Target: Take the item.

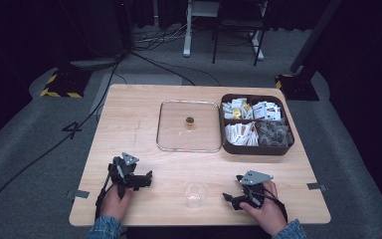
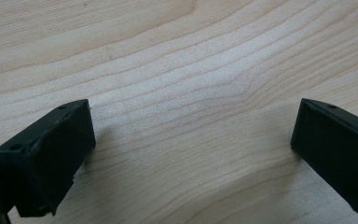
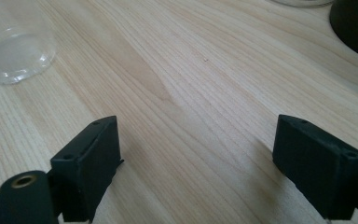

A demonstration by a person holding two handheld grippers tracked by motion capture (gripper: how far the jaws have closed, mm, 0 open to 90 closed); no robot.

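A clear plastic cup [image 1: 195,192] stands near the table's front edge, between the two hands; in the right gripper view the cup [image 3: 14,46] sits at the upper left. My left gripper [image 1: 134,178] rests on the wood at the front left, open, with bare table between its jaws [image 2: 191,154]. My right gripper [image 1: 235,198] rests at the front right, open as well, nothing between its jaws [image 3: 196,163]. Farther back lies a clear square lid [image 1: 169,124] with a small brass knob [image 1: 190,120]. Beside it stands a dark brown compartment box [image 1: 253,149] with sachets.
The wooden table [image 1: 129,114] stands on grey carpet. Cables run over the floor at the back left. A white desk leg and a dark chair stand beyond the table. Tape marks sit at the table's front left and right edges.
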